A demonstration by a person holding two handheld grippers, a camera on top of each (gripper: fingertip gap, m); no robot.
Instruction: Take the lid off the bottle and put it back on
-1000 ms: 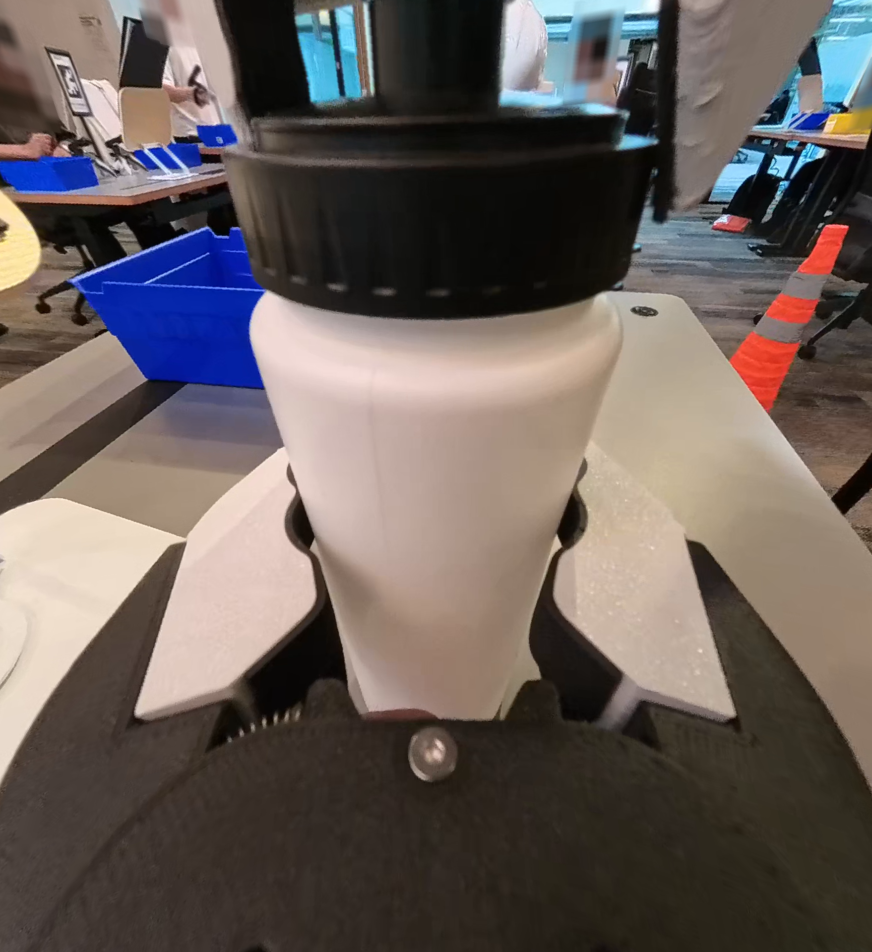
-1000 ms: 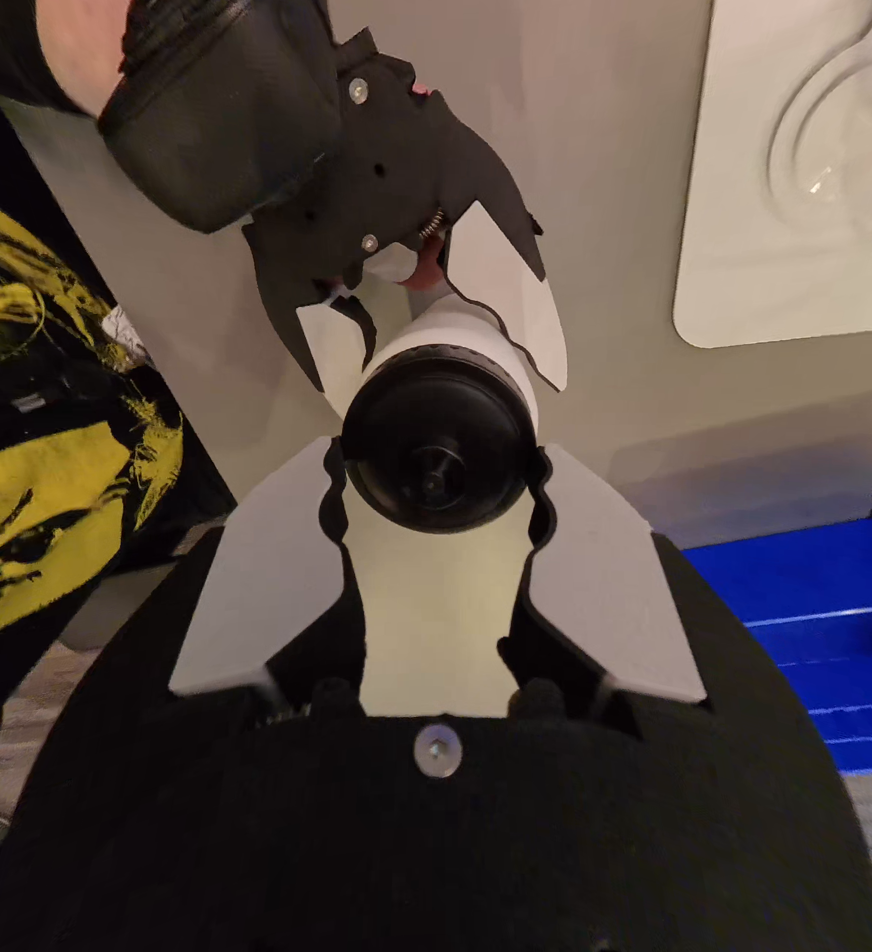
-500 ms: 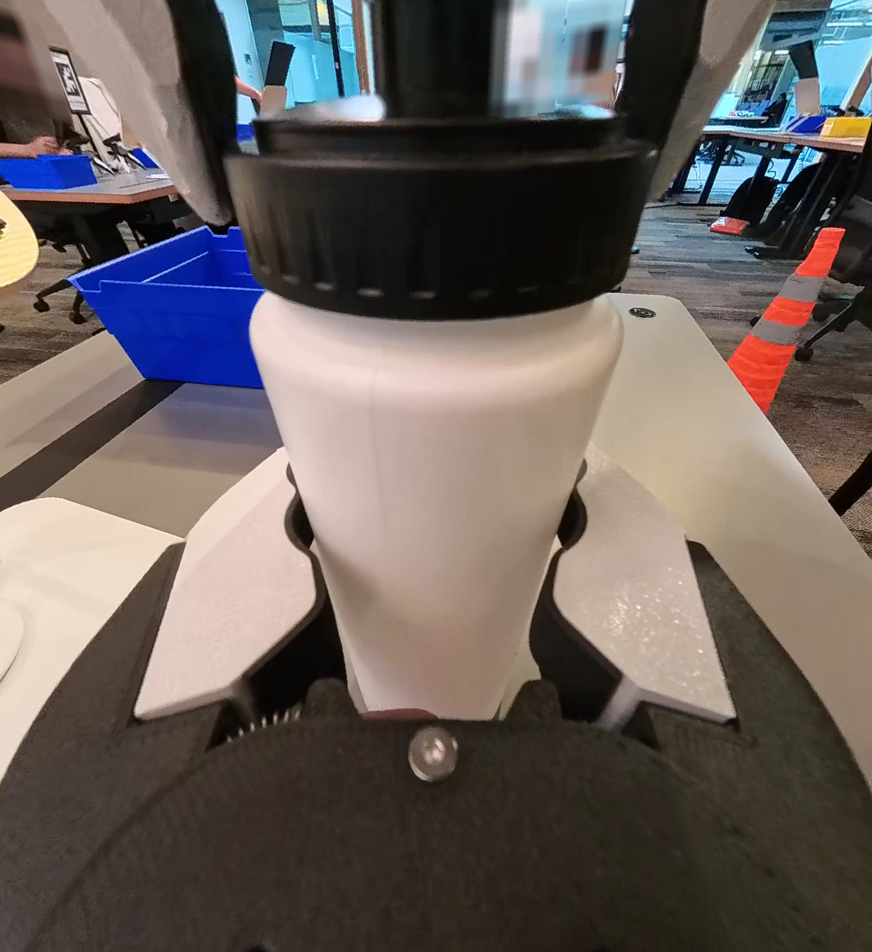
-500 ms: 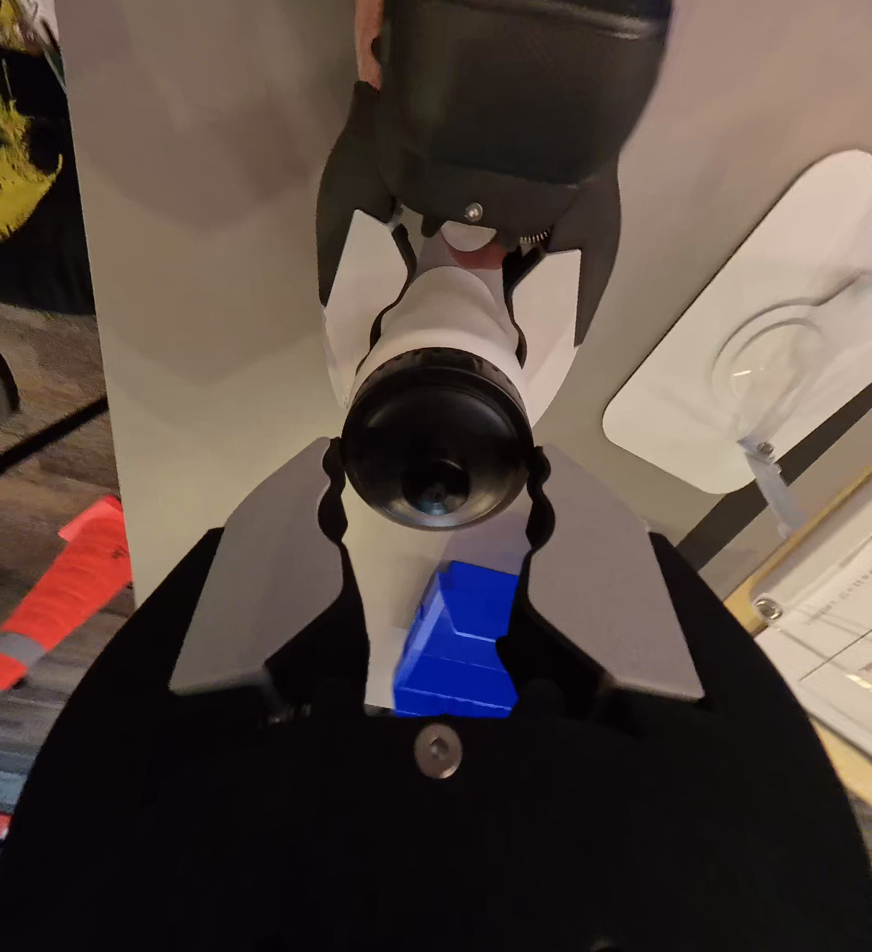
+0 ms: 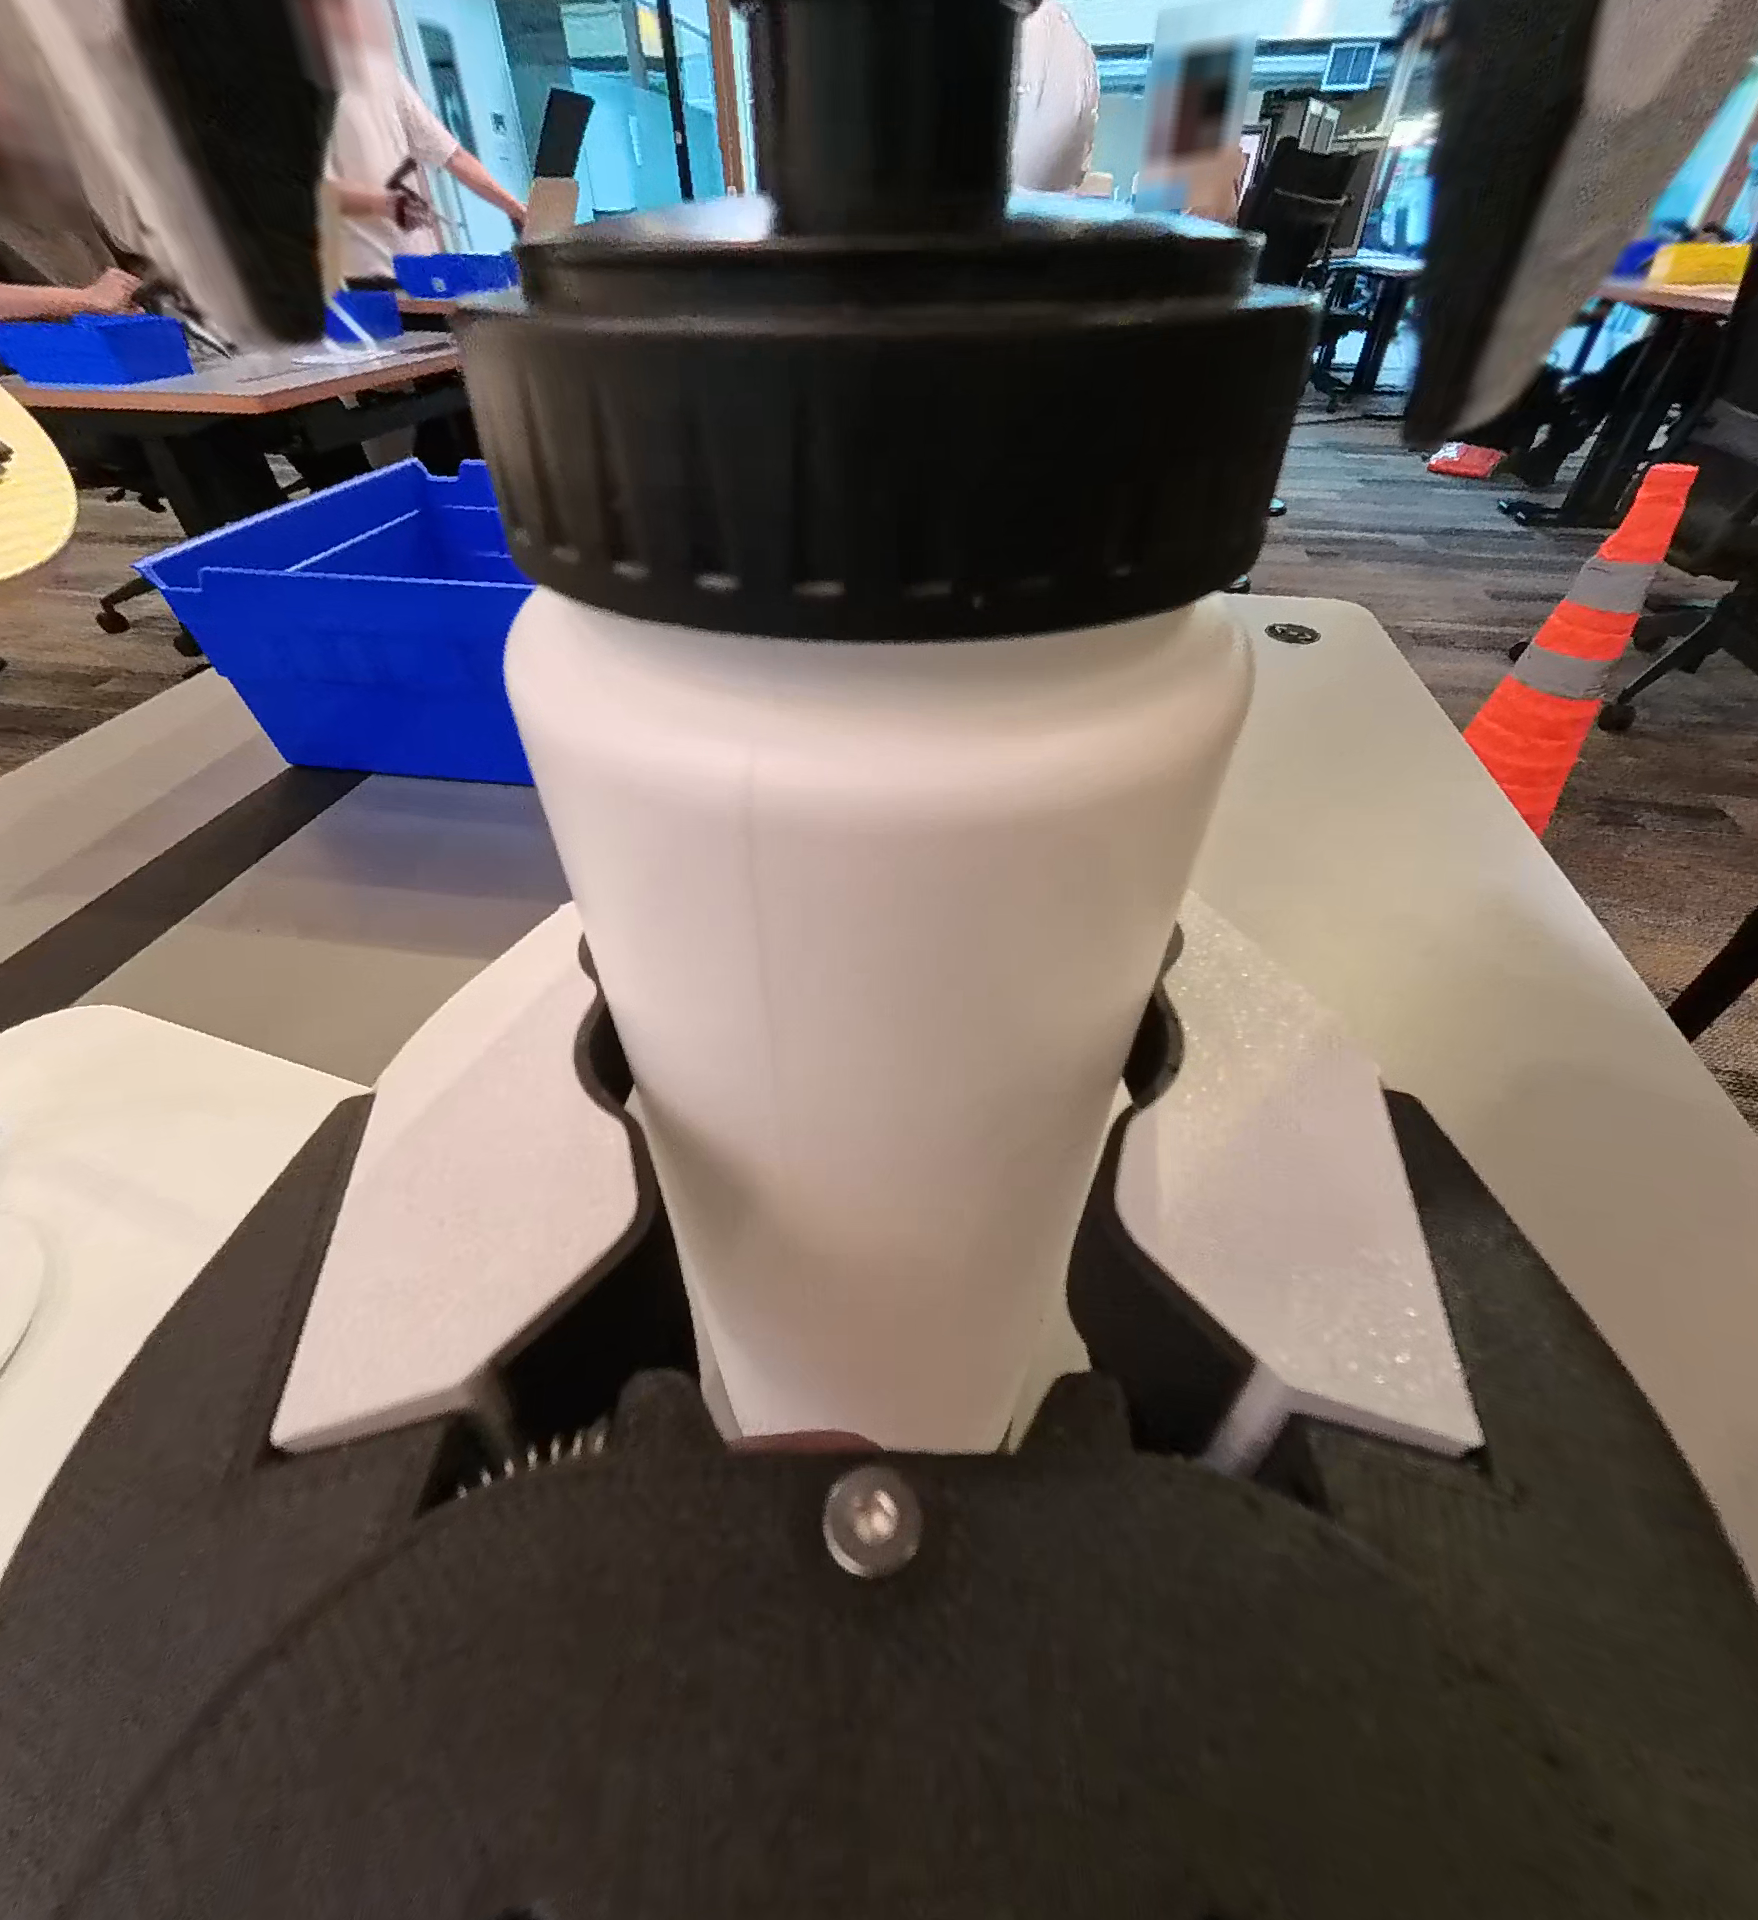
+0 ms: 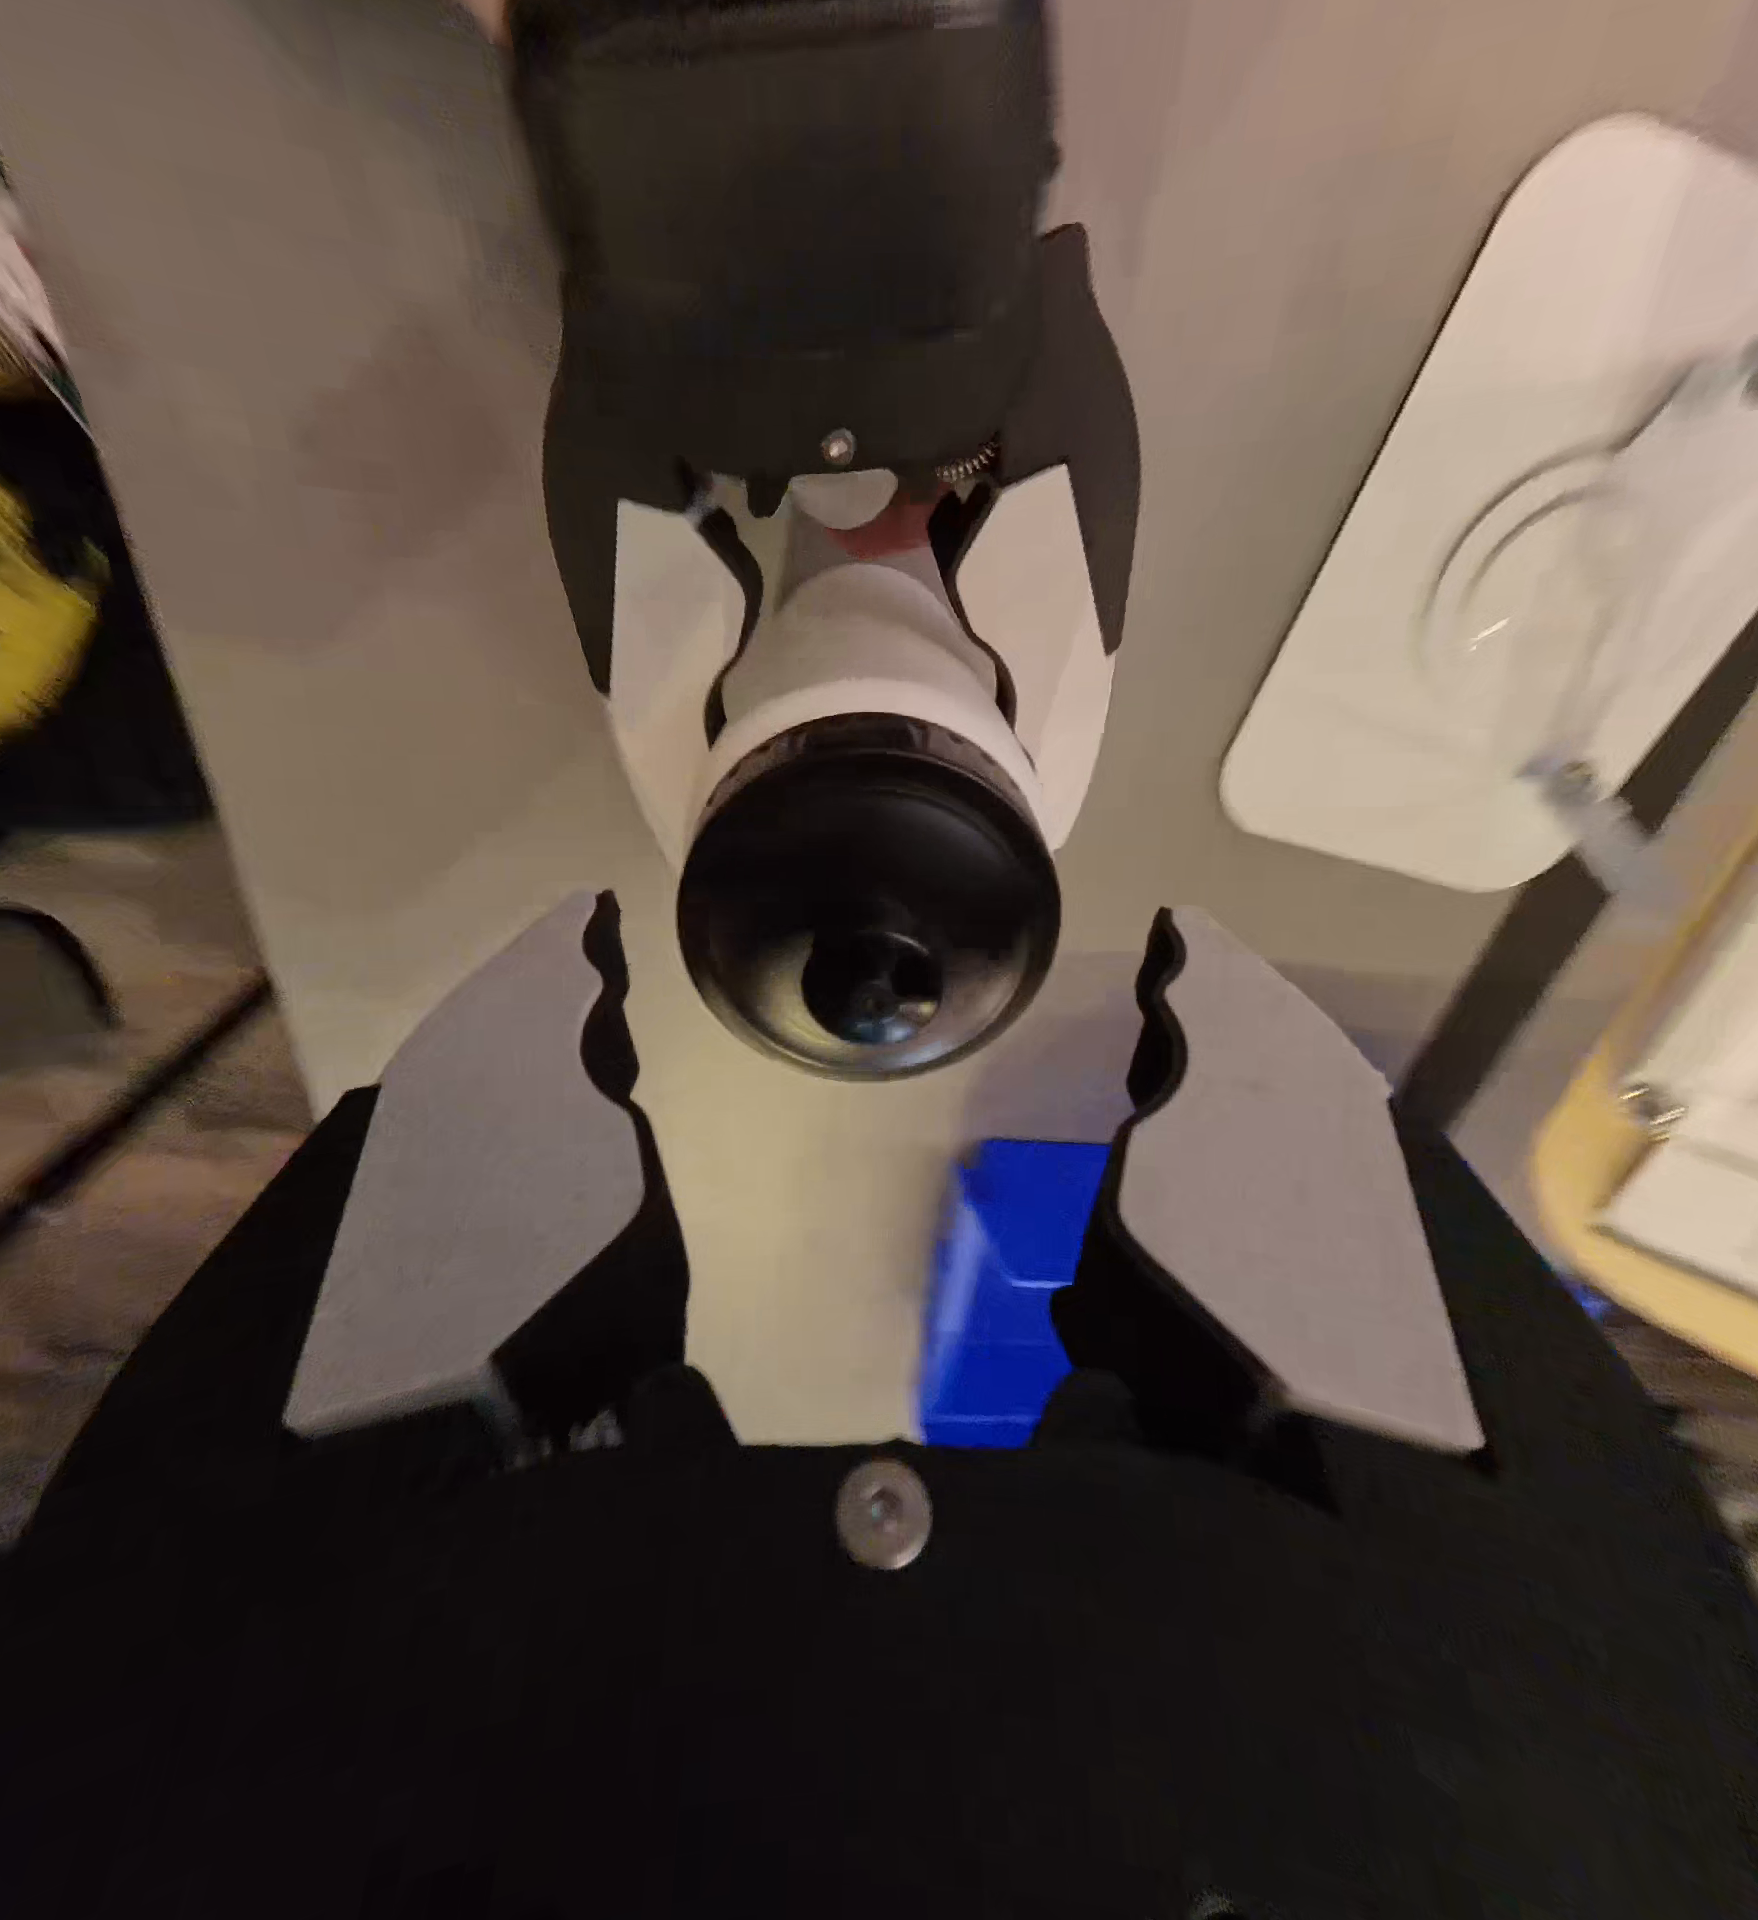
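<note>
White bottle (image 5: pixel 875 997): pinched low on its body between the two fingers of the left gripper (image 5: pixel 880 1029), its neck pointing straight ahead of that gripper's camera.
Black lid (image 5: pixel 880 436): seated on the bottle's top, ribbed around the rim, with a narrower spout rising from its middle.
Left gripper: pressed in against both sides of the bottle, which fills the gap between the fingers.
Right gripper (image 6: pixel 880 971): spread wide, facing the lid end-on; a strip of open space shows between each finger and the lid's rim, so nothing is pinched.
Lid in the right wrist view (image 6: pixel 870 904): level with the fingertips and centred between them, with the left gripper beyond it.
Table (image 5: pixel 1374 935): pale surface under both grippers.
Blue bin (image 5: pixel 355 634): on the table ahead and to the left of the left gripper.
Orange cone (image 5: pixel 1581 665): on the floor ahead and to its right.
Focus: both views slightly blurred.
</note>
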